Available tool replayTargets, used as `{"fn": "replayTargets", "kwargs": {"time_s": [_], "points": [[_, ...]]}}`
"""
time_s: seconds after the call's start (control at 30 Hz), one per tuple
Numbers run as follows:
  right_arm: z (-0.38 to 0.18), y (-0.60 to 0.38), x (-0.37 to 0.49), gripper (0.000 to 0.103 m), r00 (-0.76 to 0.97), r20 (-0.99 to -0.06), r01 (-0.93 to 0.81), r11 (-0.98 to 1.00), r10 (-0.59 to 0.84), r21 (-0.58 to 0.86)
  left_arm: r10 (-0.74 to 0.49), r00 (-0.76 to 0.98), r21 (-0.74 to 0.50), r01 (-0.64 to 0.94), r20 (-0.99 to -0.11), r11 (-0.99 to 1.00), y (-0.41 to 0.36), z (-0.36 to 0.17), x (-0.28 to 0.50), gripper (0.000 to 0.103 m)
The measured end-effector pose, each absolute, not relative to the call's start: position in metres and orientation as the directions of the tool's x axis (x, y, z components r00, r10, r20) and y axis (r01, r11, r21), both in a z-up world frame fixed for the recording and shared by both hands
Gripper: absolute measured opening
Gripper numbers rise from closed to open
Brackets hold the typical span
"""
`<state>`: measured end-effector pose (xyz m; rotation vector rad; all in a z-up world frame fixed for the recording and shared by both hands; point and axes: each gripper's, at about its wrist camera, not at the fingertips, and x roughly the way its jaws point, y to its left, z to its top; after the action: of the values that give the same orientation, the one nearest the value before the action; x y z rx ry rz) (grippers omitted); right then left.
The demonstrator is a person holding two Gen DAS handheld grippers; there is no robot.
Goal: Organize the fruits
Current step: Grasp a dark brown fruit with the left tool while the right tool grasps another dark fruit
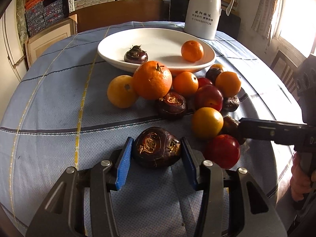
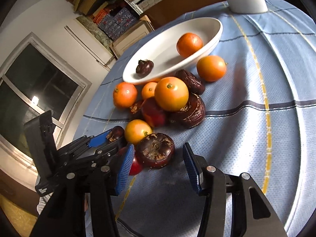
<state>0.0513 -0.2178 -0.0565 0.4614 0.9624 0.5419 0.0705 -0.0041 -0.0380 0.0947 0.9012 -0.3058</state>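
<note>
My left gripper [image 1: 156,147] is shut on a dark brown water chestnut [image 1: 156,154] resting on the blue checked tablecloth; both blue pads press its sides. From the right wrist view, that same left gripper [image 2: 115,136] reaches in from the left. My right gripper [image 2: 158,148] is open and straddles a second water chestnut [image 2: 156,152]: the left pad is at its side and the right pad stands apart. A pile of oranges [image 1: 152,80], red fruits [image 1: 222,151] and more water chestnuts lies in front of a white plate [image 1: 158,43]. The plate holds one water chestnut [image 1: 135,56] and one small orange [image 1: 192,51].
A white thermos jug [image 1: 203,13] stands behind the plate at the back right. The round table's edge curves close on the left and right. A person's hand [image 1: 300,181] holds the right gripper at the right edge. Shelves and boxes fill the background.
</note>
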Motion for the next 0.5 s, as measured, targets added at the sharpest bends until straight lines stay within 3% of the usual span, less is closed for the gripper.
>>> {"fn": "replayTargets", "kwargs": {"time_s": [0.5], "points": [[-0.044,-0.199,0.039,0.043,0.525,-0.645,-0.292,0.829,0.555,0.476,-0.22,0.614,-0.028,0.306,-0.758,0.952,-0.006,-0.031,0.063,0.047]]}}
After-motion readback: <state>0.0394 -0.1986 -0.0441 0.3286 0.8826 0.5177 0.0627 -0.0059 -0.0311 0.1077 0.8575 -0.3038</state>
